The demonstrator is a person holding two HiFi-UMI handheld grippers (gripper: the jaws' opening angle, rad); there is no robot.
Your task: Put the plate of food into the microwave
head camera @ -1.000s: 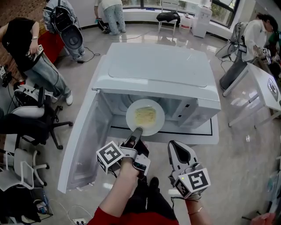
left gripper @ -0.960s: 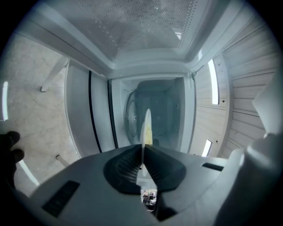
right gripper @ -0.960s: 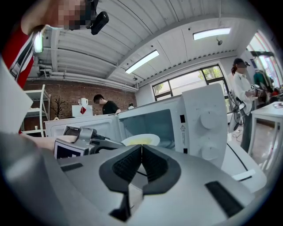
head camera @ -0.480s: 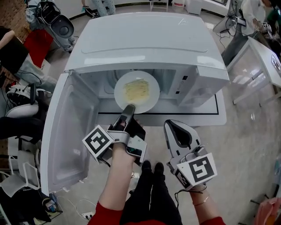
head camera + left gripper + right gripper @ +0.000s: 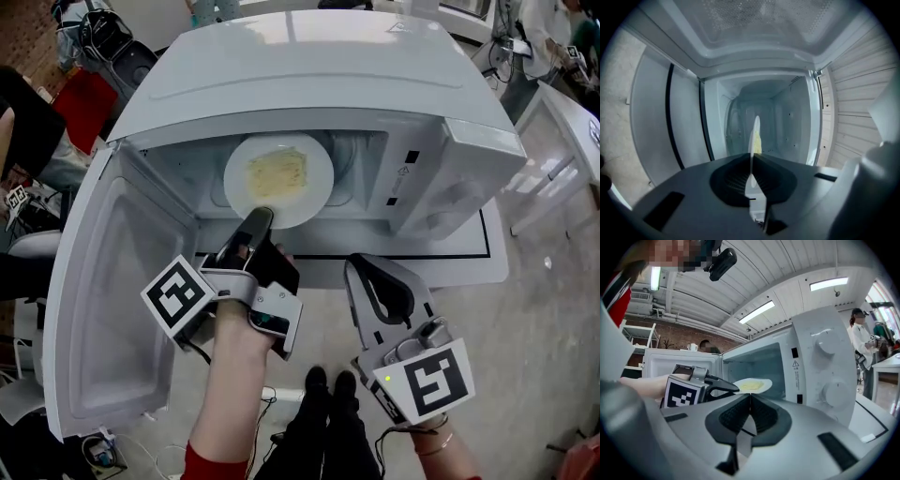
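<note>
A white plate (image 5: 309,192) with yellow food (image 5: 277,173) is level in the mouth of the open white microwave (image 5: 309,84). My left gripper (image 5: 258,217) is shut on the plate's near rim. In the left gripper view the plate (image 5: 755,131) shows edge-on between the pads, with the oven cavity (image 5: 783,117) behind it. My right gripper (image 5: 362,266) hangs in front of the microwave, right of the left one, jaws shut with nothing in them. The right gripper view shows the plate (image 5: 752,385), the left gripper (image 5: 732,388) and my right gripper (image 5: 749,401).
The microwave door (image 5: 112,309) swings open to the left, beside my left arm. The control panel with two knobs (image 5: 825,348) is right of the cavity. The oven sits on a white board with a black line (image 5: 487,253). A white table (image 5: 572,112) stands at right.
My left gripper has carried the plate forward from the front of the opening into the microwave's mouth. The right gripper has followed a little, still shut.
</note>
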